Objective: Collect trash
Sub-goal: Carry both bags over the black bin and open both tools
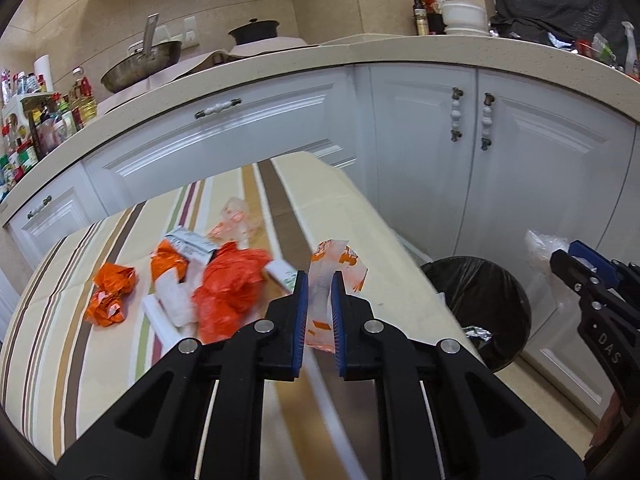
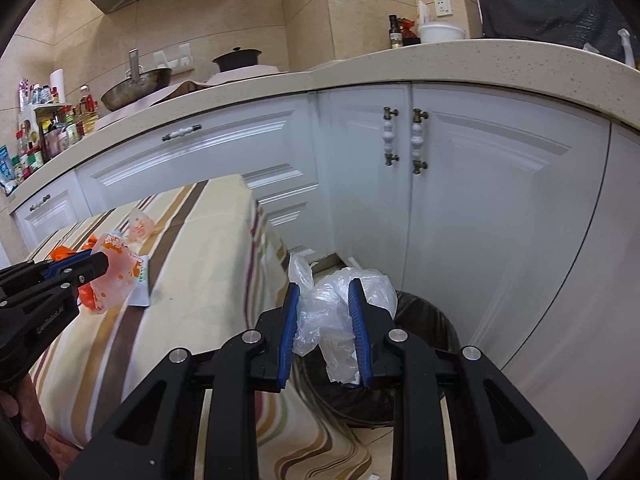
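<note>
While the bin (image 2: 420, 320) stands on the floor beside the worktop (image 1: 360, 216), keep your right tongs (image 2: 325, 320) clamped on the clear bag (image 2: 332, 312) until fully above its mouth, then release; your left tongs (image 1: 320, 312) grip a wrapper (image 1: 336, 264) over the worktop edge.

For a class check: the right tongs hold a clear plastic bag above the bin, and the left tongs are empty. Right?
Not quite. The left tongs grip a clear wrapper with orange print, seen in the left wrist view. The right tongs do hold the clear plastic bag above the bin.
</note>
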Available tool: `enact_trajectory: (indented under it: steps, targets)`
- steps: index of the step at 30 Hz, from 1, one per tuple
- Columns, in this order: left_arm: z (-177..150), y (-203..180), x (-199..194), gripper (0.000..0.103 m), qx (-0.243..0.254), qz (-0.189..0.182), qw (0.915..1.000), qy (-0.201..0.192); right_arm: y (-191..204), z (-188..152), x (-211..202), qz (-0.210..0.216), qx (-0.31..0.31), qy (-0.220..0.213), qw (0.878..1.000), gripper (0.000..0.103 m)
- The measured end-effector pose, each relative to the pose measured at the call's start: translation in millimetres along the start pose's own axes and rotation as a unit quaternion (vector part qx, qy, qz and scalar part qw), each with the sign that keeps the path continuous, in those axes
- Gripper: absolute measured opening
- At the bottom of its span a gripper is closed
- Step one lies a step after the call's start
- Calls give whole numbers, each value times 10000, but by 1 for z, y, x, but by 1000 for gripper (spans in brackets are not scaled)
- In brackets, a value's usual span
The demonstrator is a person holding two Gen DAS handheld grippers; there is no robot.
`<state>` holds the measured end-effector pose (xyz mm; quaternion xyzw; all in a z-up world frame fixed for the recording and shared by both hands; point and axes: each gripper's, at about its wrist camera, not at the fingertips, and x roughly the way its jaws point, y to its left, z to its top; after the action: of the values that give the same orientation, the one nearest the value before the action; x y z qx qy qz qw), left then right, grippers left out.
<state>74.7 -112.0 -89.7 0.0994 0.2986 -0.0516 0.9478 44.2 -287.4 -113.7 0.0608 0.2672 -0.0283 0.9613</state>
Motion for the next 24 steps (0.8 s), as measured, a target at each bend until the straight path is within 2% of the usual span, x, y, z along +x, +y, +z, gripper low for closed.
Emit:
enact_trajectory:
  steps: [16, 24]
  targets:
    - [35, -70, 30, 12, 191, -518, 9984, -153, -36, 7, 22, -516, -2, -72, 9986, 26]
    - [51, -98, 57, 12, 189, -717, 9972, 9, -53, 12, 45, -687, 54, -48, 9976, 26]
